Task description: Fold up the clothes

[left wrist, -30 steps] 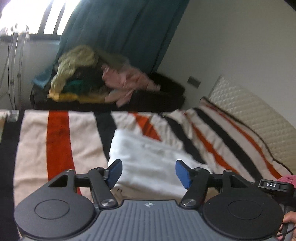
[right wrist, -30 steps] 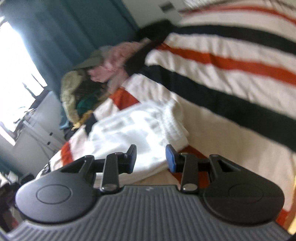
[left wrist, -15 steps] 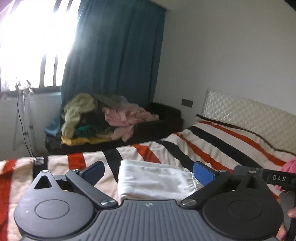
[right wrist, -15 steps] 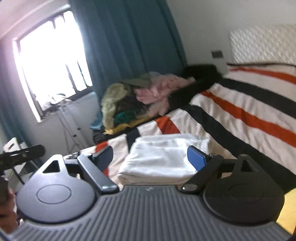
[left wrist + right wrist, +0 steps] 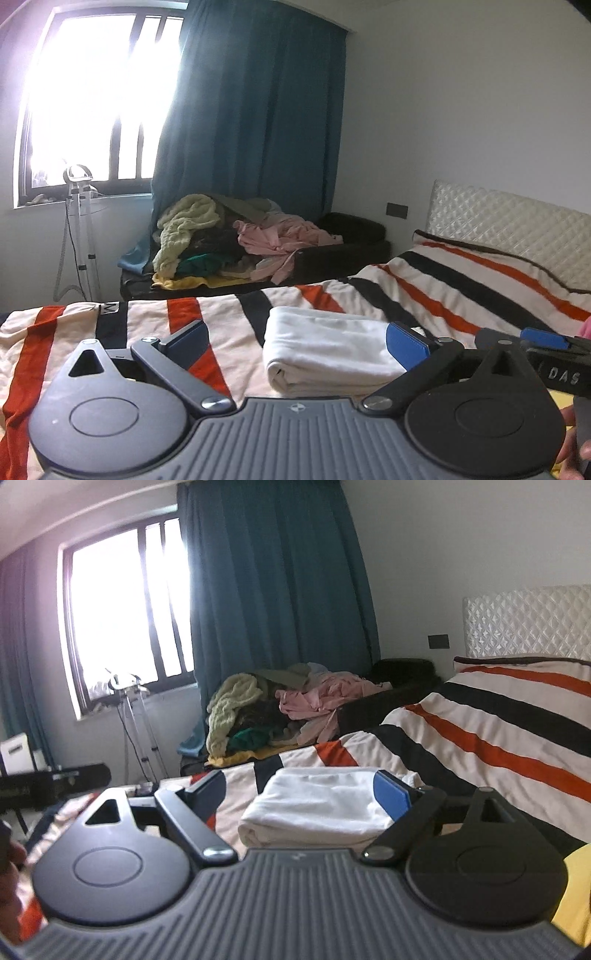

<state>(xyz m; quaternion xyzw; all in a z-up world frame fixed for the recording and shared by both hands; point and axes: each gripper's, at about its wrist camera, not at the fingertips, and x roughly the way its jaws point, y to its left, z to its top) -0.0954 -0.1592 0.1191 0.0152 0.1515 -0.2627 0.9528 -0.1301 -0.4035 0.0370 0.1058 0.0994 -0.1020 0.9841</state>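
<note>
A white garment point(image 5: 328, 350) lies folded into a flat rectangle on the striped blanket point(image 5: 461, 295); it also shows in the right wrist view point(image 5: 321, 805). My left gripper point(image 5: 297, 343) is open and empty, held back from the garment's near edge. My right gripper point(image 5: 299, 790) is open and empty, also short of the garment's near fold. Its body and blue pad show at the right edge of the left wrist view point(image 5: 543, 339).
A heap of unfolded clothes point(image 5: 229, 240), green, pink and yellow, lies on a dark couch point(image 5: 351, 236) past the bed, also in the right wrist view point(image 5: 280, 709). A quilted headboard point(image 5: 509, 210) is at right. A metal stand point(image 5: 79, 229) is under the window. Something yellow point(image 5: 576, 890) lies near right.
Both grippers opened wide and pulled back and up from the folded white garment. Both views levelled out from looking down at the bed to looking across the room.
</note>
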